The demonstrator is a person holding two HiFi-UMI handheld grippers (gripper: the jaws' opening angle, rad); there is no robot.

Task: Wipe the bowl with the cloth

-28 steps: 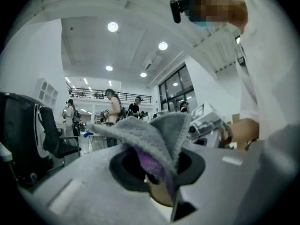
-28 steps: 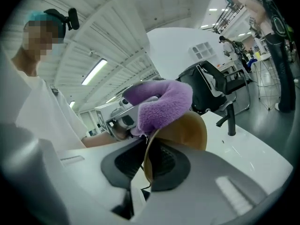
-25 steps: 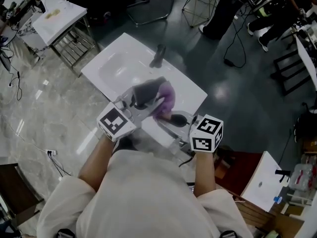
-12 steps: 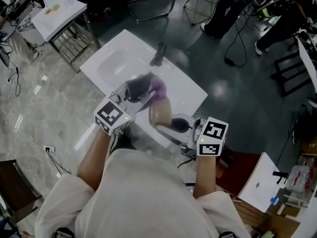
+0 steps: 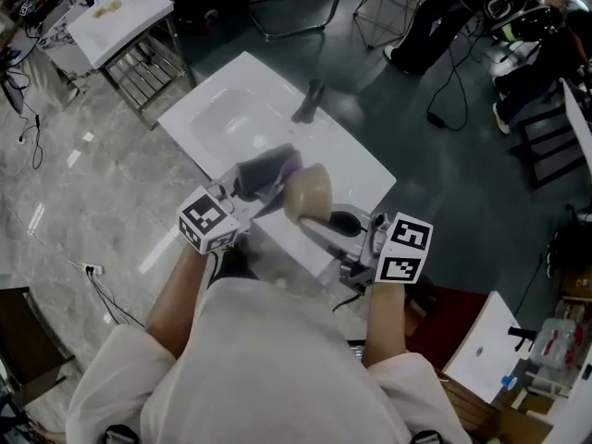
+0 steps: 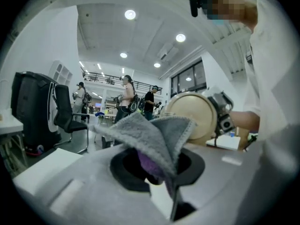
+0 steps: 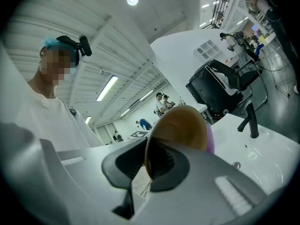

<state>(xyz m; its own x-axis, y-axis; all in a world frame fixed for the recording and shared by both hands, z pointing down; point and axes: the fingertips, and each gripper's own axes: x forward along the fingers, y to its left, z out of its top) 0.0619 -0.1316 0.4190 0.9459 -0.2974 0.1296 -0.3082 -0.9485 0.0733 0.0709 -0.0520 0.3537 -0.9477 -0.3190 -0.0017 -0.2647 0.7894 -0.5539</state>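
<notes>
Handling: tan round bowl (image 5: 308,192) is rigid, light, probably slick, so a rim pinch is the sane hold. Right gripper (image 7: 146,161) has just tightened; its jaws are clenched on that rim, with the bowl tipped on edge. Grey-and-purple fleecy cloth (image 6: 154,135) is soft and floppy, so grab it bunched. Left gripper (image 6: 161,172) clamps it at the bowl's 9 o'clock, touching I think. Beyond: white sink basin (image 5: 222,118), black tap (image 5: 308,102) at 12.

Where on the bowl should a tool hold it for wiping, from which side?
Take the bowl by its thin rim, a jaw on each face, edge-on from the person's side, as the right tool does, its jaws having just closed further on that rim. That likely leaves the rest free for the cloth in the left tool.
</notes>
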